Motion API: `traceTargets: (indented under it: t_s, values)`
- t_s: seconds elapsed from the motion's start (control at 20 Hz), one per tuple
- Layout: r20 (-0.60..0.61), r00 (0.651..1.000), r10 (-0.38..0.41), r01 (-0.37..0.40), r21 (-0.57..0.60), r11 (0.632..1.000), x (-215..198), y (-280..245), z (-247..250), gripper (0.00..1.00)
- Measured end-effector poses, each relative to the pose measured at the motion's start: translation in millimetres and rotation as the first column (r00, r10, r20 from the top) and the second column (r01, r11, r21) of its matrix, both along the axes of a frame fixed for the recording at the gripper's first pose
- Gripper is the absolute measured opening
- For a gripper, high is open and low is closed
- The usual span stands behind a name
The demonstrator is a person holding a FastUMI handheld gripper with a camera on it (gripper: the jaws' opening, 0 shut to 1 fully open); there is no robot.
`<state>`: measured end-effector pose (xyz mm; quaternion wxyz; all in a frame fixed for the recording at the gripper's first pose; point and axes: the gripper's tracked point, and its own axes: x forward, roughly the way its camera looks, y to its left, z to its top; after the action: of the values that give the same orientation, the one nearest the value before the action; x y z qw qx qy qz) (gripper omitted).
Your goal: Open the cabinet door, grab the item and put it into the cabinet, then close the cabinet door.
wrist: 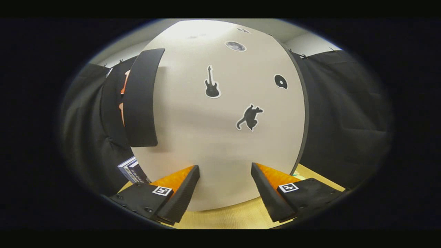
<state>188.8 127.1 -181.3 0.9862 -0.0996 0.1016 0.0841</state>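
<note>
Cabinet door (pixel 220 137) shut, facing the gripper (pixel 225 187); jaws spread, holding nothing, squared to the panel near its black handle (pixel 141 98). A boxed item (pixel 132 170) lies on the desk (pixel 227 217), left of the cabinet.

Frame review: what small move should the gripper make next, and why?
The door looks shut, the open gripper is empty and close before it, the handle is off to its left, and a box lies outside. That fits before opening or after closing, so probably ease back slightly: it clears the door either way.
</note>
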Motion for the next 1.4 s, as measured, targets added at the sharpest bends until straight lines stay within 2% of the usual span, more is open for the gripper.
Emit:
traceTargets:
  t_s: [0.15, 0.3, 0.55, 0.75, 1.0, 1.4]
  values:
    - [-0.042, 0.998, -0.050, 0.051, 0.008, 0.999, -16, 8, 0, 0.97]
    - [-0.023, 0.997, -0.068, 0.069, 0.033, 0.997, -50, 15, 17, 0.97]
    - [0.045, 0.996, -0.077, 0.076, 0.021, 0.997, -118, -3, 89, 0.97]
    - [0.082, 0.991, -0.101, 0.099, 0.036, 0.994, -167, -24, 122, 0.98]
    - [0.119, 0.984, -0.132, 0.125, 0.061, 0.990, -180, -42, 152, 0.97]
    - [0.125, 0.984, -0.128, 0.123, 0.051, 0.991, -191, -42, 151, 0.97]
